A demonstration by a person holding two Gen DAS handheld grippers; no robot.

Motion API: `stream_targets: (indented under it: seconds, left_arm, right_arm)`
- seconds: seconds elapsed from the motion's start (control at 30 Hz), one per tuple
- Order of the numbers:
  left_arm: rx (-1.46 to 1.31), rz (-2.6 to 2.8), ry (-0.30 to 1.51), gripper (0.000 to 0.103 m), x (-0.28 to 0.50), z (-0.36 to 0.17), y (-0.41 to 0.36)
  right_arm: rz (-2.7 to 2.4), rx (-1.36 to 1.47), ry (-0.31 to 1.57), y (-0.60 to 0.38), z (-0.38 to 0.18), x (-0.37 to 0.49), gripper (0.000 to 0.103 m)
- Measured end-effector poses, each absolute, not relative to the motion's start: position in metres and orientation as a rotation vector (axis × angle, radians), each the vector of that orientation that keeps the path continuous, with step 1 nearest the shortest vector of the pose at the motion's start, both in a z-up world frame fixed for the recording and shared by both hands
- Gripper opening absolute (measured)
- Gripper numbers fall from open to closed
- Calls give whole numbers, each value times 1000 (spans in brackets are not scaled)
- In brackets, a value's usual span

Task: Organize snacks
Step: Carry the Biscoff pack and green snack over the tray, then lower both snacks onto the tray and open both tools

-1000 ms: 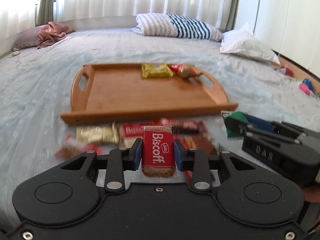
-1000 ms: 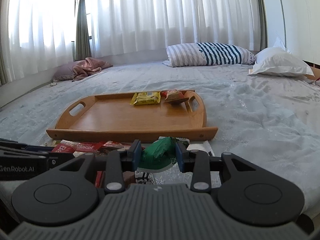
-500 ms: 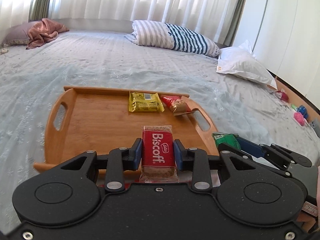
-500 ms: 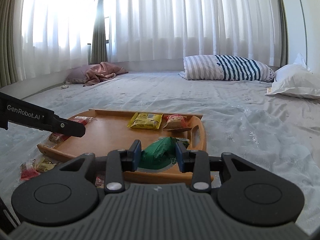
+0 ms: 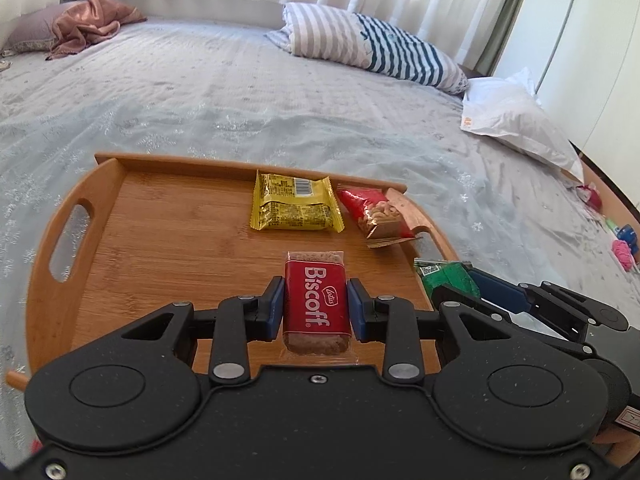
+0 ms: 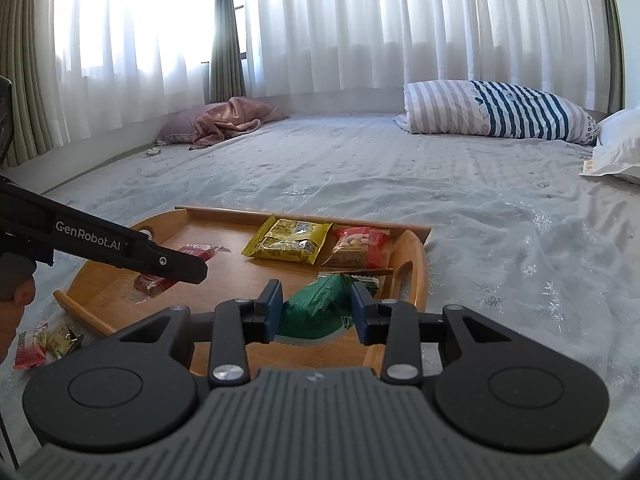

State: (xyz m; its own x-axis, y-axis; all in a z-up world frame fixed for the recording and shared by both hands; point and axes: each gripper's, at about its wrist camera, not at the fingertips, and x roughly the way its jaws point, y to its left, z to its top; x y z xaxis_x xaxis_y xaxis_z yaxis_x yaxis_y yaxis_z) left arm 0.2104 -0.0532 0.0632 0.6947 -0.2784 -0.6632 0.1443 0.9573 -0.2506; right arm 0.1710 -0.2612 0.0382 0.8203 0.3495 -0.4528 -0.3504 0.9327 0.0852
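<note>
2 tongs, L [image 5: 316, 306] clamping 1 Biscoff pkt [image 5: 315, 303], R [image 6: 316, 311] clamping 1 green pkt [image 6: 316, 307], 2 snacks on tray [image 5: 160, 240]

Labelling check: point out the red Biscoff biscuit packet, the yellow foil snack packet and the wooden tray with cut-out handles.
Red Biscoff biscuit packet [image 5: 316, 306], left wrist view, on the white lettering.
Yellow foil snack packet [image 5: 295, 208], left wrist view, centre of its printed back.
Wooden tray with cut-out handles [image 5: 52, 236], left wrist view, left rim beside the handle slot.

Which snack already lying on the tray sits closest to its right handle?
The red peanut packet, lying against the wooden tray's right-hand handle. The yellow packet lies beside it, nearer the tray's middle.
</note>
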Motion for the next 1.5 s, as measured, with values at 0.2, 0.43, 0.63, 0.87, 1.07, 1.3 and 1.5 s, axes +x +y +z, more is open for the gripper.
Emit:
stream_targets:
  seconds: [0.2,0.43,0.63,0.87,1.07,1.3,1.5]
  left_arm:
    - [-214,-216,805,31,241,45,-63]
    - [-204,-215,805,31,263,36,-75]
    - [-206,-209,805,31,273,29,-78]
    - [-197,-202,797,31,281,21,-80]
    - [-194,-207,778,31,285,16,-83]
    - [-159,-203,755,32,284,14,-90]
    - [-121,-190,743,32,282,14,-95]
  right_arm:
    - [386,-6,527,-262,25,196,41]
    - [388,38,542,-267,14,213,41]
    - [391,38,547,-265,12,221,41]
    - [388,49,550,-267,7,225,41]
    - [388,63,546,-268,6,226,41]
    - [395,68,545,-269,4,227,41]
    - [396,68,544,-269,4,227,45]
